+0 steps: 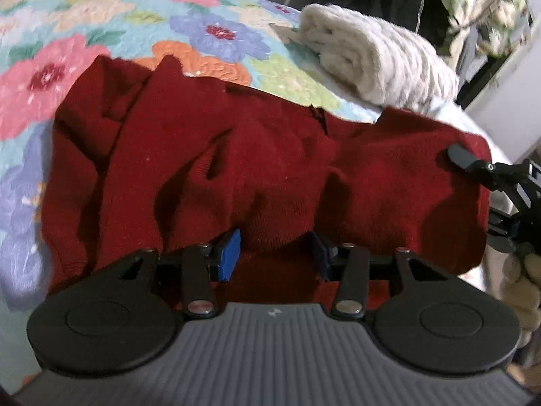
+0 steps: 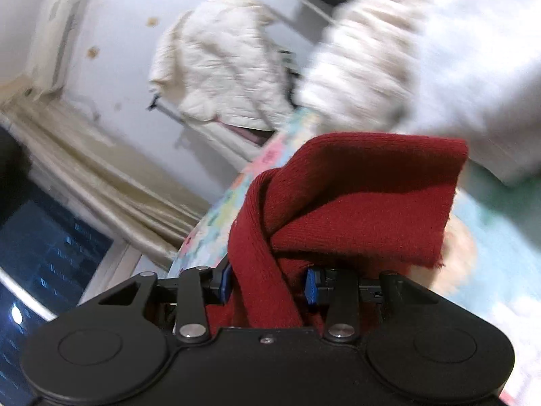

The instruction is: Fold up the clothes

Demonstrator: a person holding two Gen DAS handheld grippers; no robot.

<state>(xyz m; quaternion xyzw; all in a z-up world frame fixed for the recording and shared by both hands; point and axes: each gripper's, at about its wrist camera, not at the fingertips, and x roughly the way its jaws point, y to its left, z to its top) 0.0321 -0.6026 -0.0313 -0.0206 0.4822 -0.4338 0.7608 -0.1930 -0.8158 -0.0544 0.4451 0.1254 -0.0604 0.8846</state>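
Clamped between the blue pads of the left gripper and likewise the right gripper, the dark red knitted sweater is held over the floral quilt, apparently mid-fold, and next must be laid flat.

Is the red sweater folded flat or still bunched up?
Bunched: the red sweater lies rumpled on the floral bedspread, both grippers clamping it.
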